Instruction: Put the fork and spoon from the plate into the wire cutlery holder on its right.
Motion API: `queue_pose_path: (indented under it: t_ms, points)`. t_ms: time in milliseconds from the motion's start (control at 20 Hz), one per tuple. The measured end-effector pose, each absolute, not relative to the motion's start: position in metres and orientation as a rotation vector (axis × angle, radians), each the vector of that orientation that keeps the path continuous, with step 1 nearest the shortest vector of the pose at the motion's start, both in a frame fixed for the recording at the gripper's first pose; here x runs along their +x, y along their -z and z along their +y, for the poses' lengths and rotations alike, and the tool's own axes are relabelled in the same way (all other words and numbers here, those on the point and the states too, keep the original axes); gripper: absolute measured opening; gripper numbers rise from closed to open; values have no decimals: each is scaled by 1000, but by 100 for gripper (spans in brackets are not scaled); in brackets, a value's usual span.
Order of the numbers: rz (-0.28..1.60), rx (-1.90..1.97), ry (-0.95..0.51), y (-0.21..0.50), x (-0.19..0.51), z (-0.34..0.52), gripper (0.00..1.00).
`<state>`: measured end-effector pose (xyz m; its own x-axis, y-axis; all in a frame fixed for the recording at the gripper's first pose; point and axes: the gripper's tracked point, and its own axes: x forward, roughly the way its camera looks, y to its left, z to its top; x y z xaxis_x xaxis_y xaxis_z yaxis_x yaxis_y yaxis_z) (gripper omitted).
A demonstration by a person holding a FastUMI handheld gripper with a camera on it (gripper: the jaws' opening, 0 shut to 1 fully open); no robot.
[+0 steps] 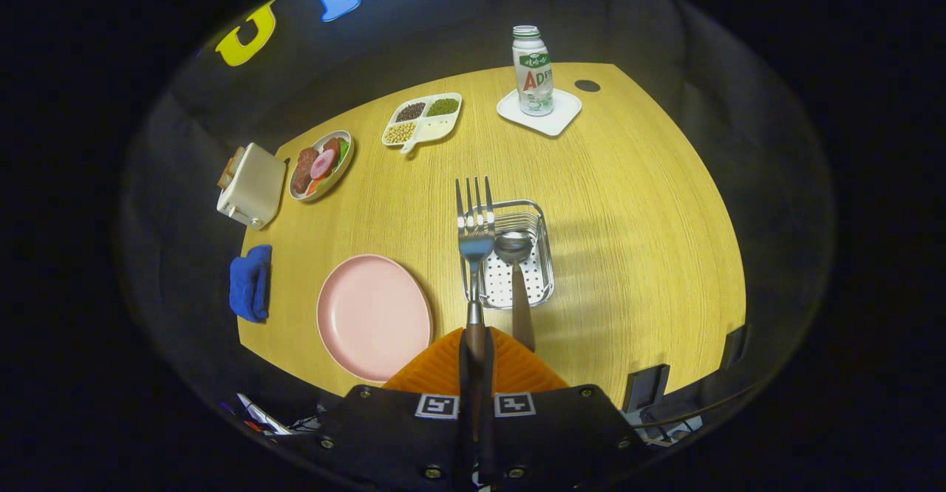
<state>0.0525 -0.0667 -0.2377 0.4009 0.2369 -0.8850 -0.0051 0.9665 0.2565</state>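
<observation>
The gripper (475,363) is holding one fork (474,241) by its handle, both fingers pinching it, tines pointing forward and away. The fork is hanging above the left wall of the wire cutlery holder (539,270), which is sitting near the middle of the table (635,204), just right of the pink plate (373,315). One spoon (515,255) is already lying in the holder, bowl inside and handle sticking out over the near rim. The plate, close to the table's near edge, is now carrying no cutlery.

Judgement: the task is about half done, with the fork remaining to be placed.

Risks, as assessed:
- The fork is lining up with the holder's left wall rather than its centre. Released here, it may be catching the rim and tipping out onto the table or plate.
- The spoon is occupying part of the holder; a lowering fork could be striking it and knocking it out by its overhanging handle.
- The holder looks light; a sideways push may be shifting it.

Count: one fork, one spoon, one holder, one pink plate. Along the far edge: one bottle (532,71) on one white coaster (539,111), one divided dish (423,119) of beans. Towards the left edge: one bowl of food (321,165), one toaster (251,185), one blue cloth (250,283).
</observation>
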Motion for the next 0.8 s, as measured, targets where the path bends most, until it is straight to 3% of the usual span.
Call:
queue_pose_path:
  t_ms: [800]
  points:
    - [1357,133,-106,271,37,-77,3]
